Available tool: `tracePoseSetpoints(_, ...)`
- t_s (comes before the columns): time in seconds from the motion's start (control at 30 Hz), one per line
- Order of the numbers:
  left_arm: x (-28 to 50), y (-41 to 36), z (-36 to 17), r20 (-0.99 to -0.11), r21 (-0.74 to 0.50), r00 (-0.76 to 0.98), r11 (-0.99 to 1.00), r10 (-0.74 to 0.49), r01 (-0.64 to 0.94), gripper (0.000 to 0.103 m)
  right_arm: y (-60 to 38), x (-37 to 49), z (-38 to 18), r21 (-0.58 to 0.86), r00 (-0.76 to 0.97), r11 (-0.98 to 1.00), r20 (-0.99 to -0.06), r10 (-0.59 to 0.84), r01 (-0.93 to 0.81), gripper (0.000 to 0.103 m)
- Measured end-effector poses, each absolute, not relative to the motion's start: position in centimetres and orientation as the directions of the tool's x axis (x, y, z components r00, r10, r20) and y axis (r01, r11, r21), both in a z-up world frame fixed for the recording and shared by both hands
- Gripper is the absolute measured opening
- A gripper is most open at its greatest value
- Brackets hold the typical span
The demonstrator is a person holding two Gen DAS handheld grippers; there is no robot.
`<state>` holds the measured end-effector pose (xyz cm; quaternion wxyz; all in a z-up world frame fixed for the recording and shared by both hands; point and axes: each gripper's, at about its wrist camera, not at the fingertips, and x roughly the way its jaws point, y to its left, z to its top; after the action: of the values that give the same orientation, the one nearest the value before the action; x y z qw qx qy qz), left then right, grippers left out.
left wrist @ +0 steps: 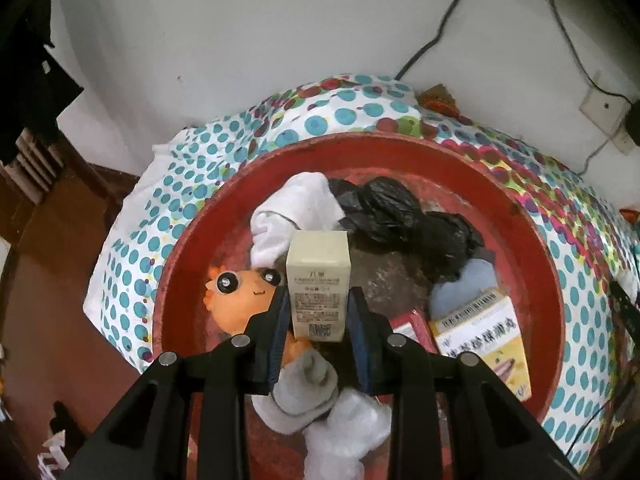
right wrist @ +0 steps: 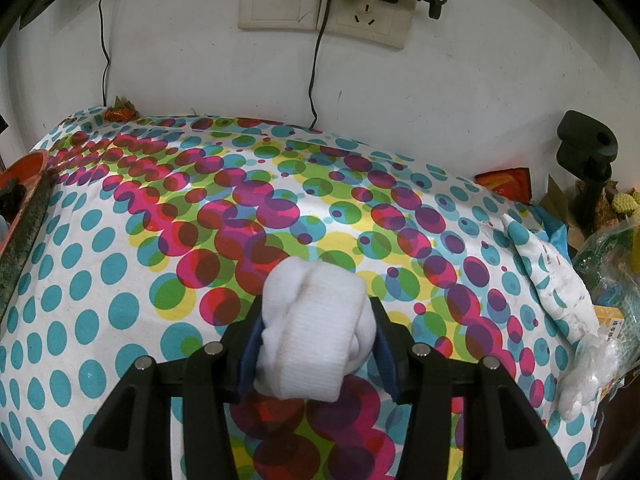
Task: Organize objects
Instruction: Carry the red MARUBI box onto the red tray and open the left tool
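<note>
In the left wrist view my left gripper (left wrist: 318, 300) is shut on a small cream box (left wrist: 319, 280) with printed text, held upright above a round red basin (left wrist: 460, 164). Inside the basin lie an orange plush toy (left wrist: 240, 296), a white sock (left wrist: 292, 212), a black plastic bag (left wrist: 404, 220), a grey sock (left wrist: 304, 384) and a yellow and white medicine box (left wrist: 484, 340). In the right wrist view my right gripper (right wrist: 318, 320) is shut on a rolled white sock (right wrist: 316, 320), held just over the dotted tablecloth (right wrist: 160, 240).
The basin's rim (right wrist: 24, 184) shows at the left edge of the right wrist view. Wall sockets (right wrist: 324, 0) with cables hang behind the table. Bags and clutter (right wrist: 600, 240) crowd the table's right end. A small red carton (left wrist: 412, 328) lies beside the medicine box.
</note>
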<state>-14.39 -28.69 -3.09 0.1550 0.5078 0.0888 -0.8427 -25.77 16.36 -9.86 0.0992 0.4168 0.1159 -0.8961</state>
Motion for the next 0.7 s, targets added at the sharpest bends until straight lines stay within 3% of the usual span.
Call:
tracePoseSetpoints(0.17,-14.7,-28.7,-3.2,-0.882,0.011,-0.439,-0.939,-0.171,0.344,0.028,16.3,-25.7,-9.9,-0.128,-0.634,-0.953,-0.769,-0.079,0.274,0.050)
tracePoseSetpoints(0.23,-14.6,-28.7,-3.0,-0.878,0.023,-0.443,-0.941,-0.181,0.339,0.035,16.3,-25.7,-9.9,-0.128,-0.634,-0.953,-0.769,-0.080,0.275,0.050)
tracePoseSetpoints(0.3,-14.4,-28.8,-3.0,-0.877,0.031,-0.441,-0.938,-0.191,0.345,0.058,16.4,-25.7,-9.9,-0.126,-0.634,-0.953,-0.769,-0.080,0.274,0.050)
tracePoseSetpoints(0.53,-13.3,-28.8,-2.3,-0.863,0.039,-0.459,-0.933,-0.211,0.357,0.061,16.2,-25.6,-9.9,-0.140,-0.638,-0.951,-0.767,-0.071,0.275,0.050)
tracePoseSetpoints(0.7,-11.6,-27.7,-1.1,-0.838,0.045,-0.499,-0.940,-0.220,0.338,0.079,16.3,-25.7,-9.9,-0.135,-0.636,-0.952,-0.768,-0.075,0.275,0.050)
